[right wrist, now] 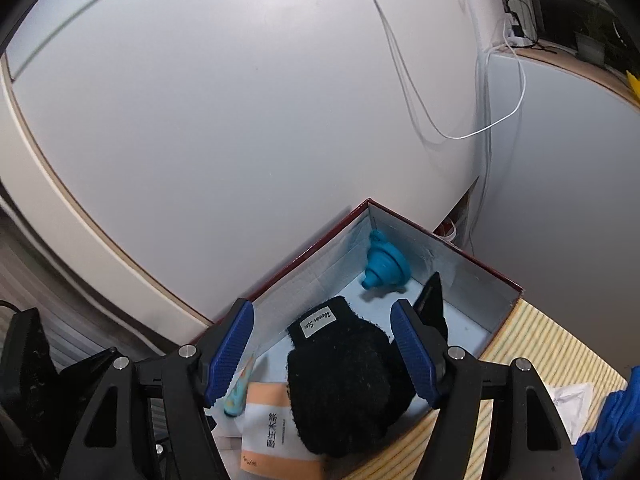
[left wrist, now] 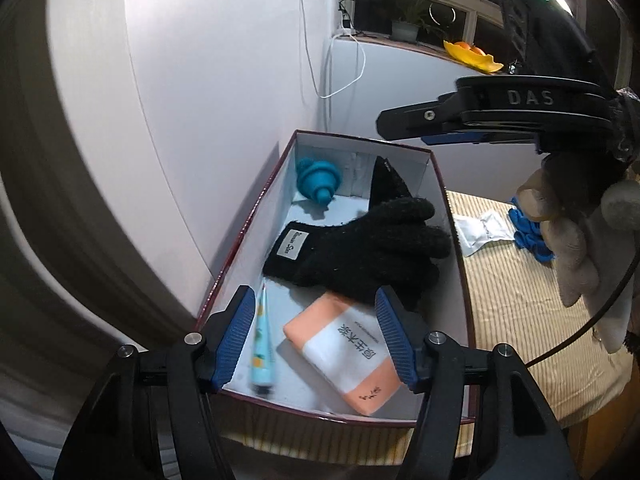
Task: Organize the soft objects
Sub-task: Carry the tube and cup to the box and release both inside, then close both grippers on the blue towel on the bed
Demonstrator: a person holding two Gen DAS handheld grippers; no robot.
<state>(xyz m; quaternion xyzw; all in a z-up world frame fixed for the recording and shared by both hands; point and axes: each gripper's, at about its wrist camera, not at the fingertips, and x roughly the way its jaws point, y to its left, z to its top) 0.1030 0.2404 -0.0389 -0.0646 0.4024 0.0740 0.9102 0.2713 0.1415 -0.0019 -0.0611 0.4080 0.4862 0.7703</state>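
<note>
A dark red box with a white inside (left wrist: 438,178) (right wrist: 496,276) stands against the wall. In it lie a black knit glove (left wrist: 360,246) (right wrist: 344,380), an orange and white tissue pack (left wrist: 340,354) (right wrist: 268,428), a light blue tube (left wrist: 262,344) (right wrist: 238,394) and a teal silicone funnel (left wrist: 318,178) (right wrist: 384,266). My left gripper (left wrist: 316,340) is open and empty above the box's near end. My right gripper (right wrist: 322,354) is open and empty just above the glove; it shows from the side in the left wrist view (left wrist: 404,120).
The box sits on a striped yellow mat (left wrist: 520,292). On the mat to the right lie white packets (left wrist: 482,228) and a blue cloth (left wrist: 528,236) (right wrist: 612,432). White cables (right wrist: 496,120) hang on the wall behind. A windowsill holds a yellow dish (left wrist: 472,56).
</note>
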